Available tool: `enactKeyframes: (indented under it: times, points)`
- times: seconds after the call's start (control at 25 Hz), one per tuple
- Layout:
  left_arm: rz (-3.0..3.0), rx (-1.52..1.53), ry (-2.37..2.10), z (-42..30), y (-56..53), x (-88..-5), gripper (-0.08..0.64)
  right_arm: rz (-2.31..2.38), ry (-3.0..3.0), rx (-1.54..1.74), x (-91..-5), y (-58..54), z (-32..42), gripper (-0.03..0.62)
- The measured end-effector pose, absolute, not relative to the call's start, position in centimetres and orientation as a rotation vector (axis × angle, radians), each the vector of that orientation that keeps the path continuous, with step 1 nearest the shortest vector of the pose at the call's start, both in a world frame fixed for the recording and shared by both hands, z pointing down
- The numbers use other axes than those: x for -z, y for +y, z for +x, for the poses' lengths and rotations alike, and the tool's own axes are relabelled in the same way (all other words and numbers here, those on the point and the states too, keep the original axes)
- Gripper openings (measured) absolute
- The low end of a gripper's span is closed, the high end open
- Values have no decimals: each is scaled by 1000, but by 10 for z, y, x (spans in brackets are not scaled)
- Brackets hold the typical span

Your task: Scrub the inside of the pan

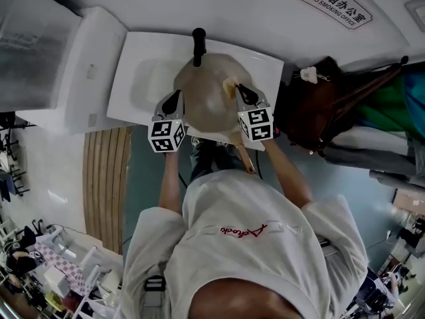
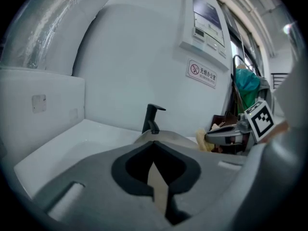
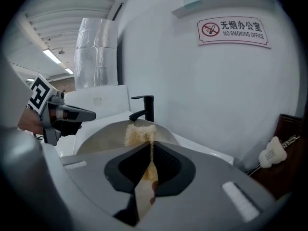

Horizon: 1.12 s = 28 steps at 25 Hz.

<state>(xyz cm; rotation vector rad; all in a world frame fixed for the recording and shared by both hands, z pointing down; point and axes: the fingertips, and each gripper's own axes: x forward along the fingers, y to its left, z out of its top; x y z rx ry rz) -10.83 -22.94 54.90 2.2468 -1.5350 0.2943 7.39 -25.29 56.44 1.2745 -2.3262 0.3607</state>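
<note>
Pan (image 1: 209, 88) sits in the sink (image 1: 143, 78) below the tap (image 1: 198, 45); left tongs (image 1: 174, 102) pinched shut on its left rim; right tongs (image 3: 151, 146) clamp the scrub pad (image 3: 139, 134) over the right side; scrub too hard and the pan could twist loose.

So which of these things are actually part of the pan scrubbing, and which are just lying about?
Part of the job: pan, sponge in the right claw, left claw shut on the pan's rim, sink, tap.

Lying about: brown bag, no-smoking sign.
</note>
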Motion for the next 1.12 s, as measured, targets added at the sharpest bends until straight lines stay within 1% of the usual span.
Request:
enactKeyframes:
  times: [0.28, 0.68, 1.12]
  points:
    - [2263, -281, -1570, -92, -220, -528, 0, 1323, -2397, -301, -530, -251, 88, 28]
    - [2309, -233, -1668, -86, -218, -483, 0, 1394, -2487, -200, -476, -251, 99, 27]
    - [2329, -188, -1682, -84, -202, -466, 0, 1477, -2538, -162, -442, -234, 103, 26]
